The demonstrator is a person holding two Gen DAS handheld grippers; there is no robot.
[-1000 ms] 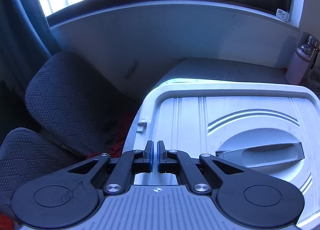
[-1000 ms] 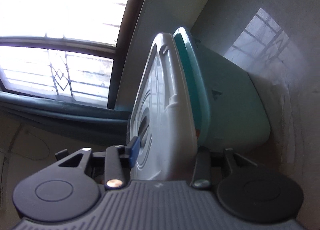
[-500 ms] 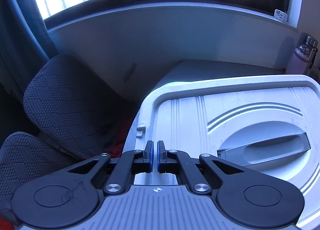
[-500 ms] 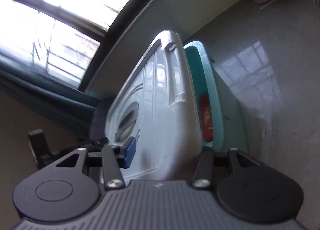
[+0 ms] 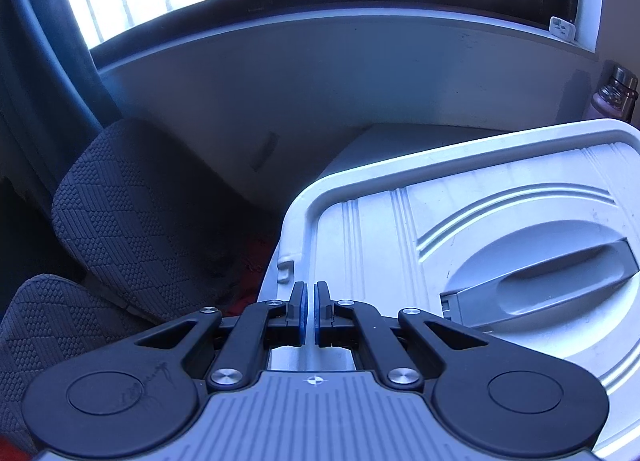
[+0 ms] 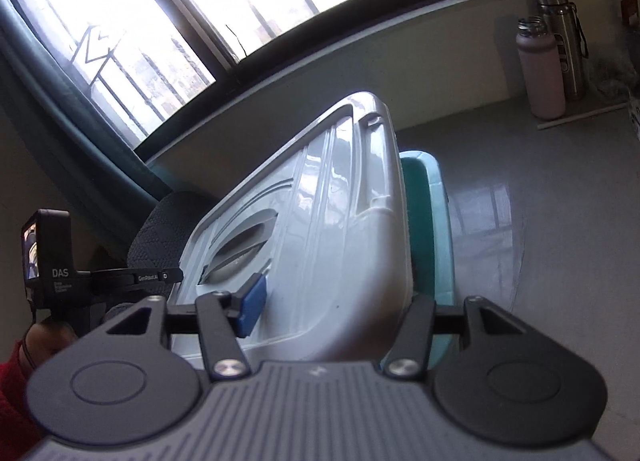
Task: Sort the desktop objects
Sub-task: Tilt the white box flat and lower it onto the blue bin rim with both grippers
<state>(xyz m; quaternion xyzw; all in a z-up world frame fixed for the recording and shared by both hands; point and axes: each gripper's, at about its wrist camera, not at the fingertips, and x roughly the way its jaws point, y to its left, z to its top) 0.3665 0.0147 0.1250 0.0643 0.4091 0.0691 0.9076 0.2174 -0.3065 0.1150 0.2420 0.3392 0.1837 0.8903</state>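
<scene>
A grey-white lid (image 5: 440, 241) with a recessed handle stands tilted over a teal storage box (image 6: 432, 221). My left gripper (image 5: 310, 315) is shut at the lid's left rim, and a pale strip of rim shows between its blue pads. My right gripper (image 6: 336, 313) straddles the lid's (image 6: 328, 241) near edge, its jaws opening. Its blue pad (image 6: 252, 307) lies over the lid's top face with the pad face showing; the other finger (image 6: 420, 317) reaches behind, between lid and box. The box's inside is hidden.
A pink bottle (image 6: 540, 73) and a steel flask (image 6: 560, 37) stand at the grey desk's (image 6: 540, 201) far right. A dark fabric chair (image 5: 132, 221) sits left of the box under the window. A hand with a red sleeve (image 6: 12, 373) holds the left gripper.
The right wrist view has rolled towards upright and risen, and its fingers stand wider around the lid. The lid's right side has tipped up. The left gripper has not moved.
</scene>
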